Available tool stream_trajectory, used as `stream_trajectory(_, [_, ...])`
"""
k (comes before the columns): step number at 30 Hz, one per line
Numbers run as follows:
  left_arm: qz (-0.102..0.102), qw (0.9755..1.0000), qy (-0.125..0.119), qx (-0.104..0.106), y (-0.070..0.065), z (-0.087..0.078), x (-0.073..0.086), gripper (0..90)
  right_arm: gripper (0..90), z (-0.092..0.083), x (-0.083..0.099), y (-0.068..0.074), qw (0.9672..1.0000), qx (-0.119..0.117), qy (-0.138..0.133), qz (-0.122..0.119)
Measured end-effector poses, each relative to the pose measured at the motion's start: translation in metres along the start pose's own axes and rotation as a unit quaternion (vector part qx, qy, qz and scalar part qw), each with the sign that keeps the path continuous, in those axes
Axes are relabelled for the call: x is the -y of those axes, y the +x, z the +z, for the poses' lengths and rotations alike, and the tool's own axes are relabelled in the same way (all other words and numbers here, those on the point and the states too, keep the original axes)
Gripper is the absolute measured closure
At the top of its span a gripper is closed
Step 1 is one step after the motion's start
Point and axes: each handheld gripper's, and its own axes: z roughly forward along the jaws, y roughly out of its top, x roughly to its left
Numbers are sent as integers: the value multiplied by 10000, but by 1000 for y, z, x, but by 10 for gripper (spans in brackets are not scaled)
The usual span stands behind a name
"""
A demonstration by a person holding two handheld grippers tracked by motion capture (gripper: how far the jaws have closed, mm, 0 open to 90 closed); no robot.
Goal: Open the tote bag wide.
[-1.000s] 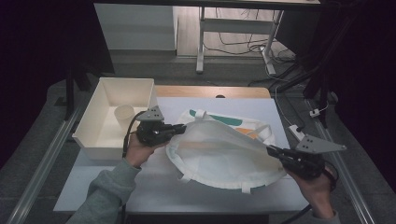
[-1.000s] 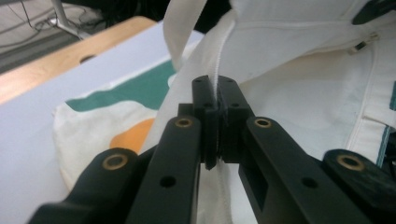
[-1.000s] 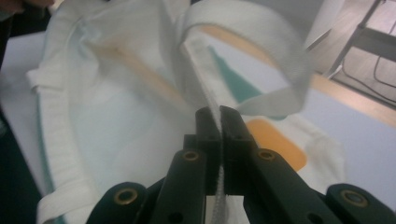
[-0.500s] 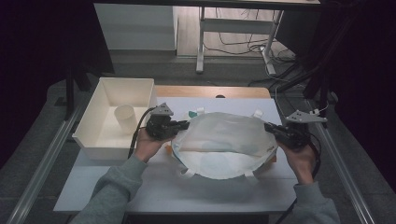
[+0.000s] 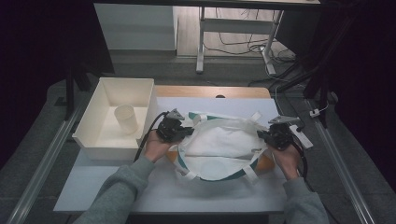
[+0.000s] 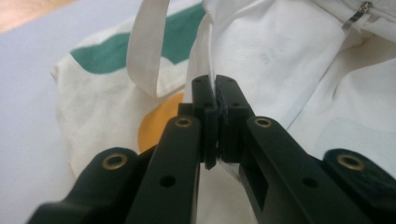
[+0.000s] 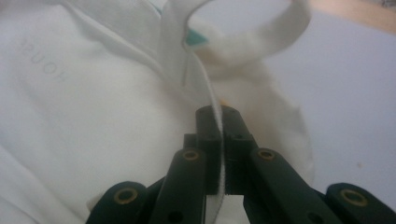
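Observation:
A white cloth bag (image 5: 219,144) with green and orange print and white straps lies spread on the white table top (image 5: 154,191). My left gripper (image 5: 181,131) is shut on the bag's left edge, and in the left gripper view the jaws pinch a white fold (image 6: 212,70) beside a strap (image 6: 147,46). Over at the bag's right edge my right gripper (image 5: 267,137) is shut on the cloth. The right gripper view has a thin seam (image 7: 212,100) running between its jaws, with a strap loop (image 7: 261,37) behind. A zipper pull (image 6: 357,14) lies on the white cloth.
An open white box (image 5: 100,135) stands at the table's left, right next to my left gripper, with a pale cup (image 5: 126,119) inside. A wooden strip (image 5: 210,91) runs along the table's far edge. Metal rails (image 5: 42,168) flank the table.
Both hands have moved away from the person and down, the right one farther and inward. The bag, billowed wide before, now lies narrower and lower on the table.

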Motion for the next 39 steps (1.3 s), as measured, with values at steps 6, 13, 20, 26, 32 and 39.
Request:
stream_trajectory(6, [-40, 9999, 155, 15, 0, 12, 4, 869, 878, 19, 13, -4, 9993, -112, 327, 117])
stream_trajectory(13, [-100, 9996, 250, 39, 3, 18, 8, 869, 877, 20, 13, -4, 9993, -120, 341, 130])
stream_trajectory(20, [-75, 9997, 209, 33, 1, 16, 7, 868, 877, 18, 13, -5, 9994, -167, 250, 173])
stream_trajectory(26, [-81, 9998, 197, 56, 1, 17, 8, 864, 870, 17, 13, -5, 9994, -188, 235, 175])
stream_trajectory(32, [-11, 9999, -100, 103, -3, 9, 5, 701, 596, -2, 6, -5, 9984, -336, -234, 383])
stream_trajectory(39, [90, 9993, -368, -17, -8, -8, 3, 542, 480, -45, 4, 2, 9949, -618, -678, 408])
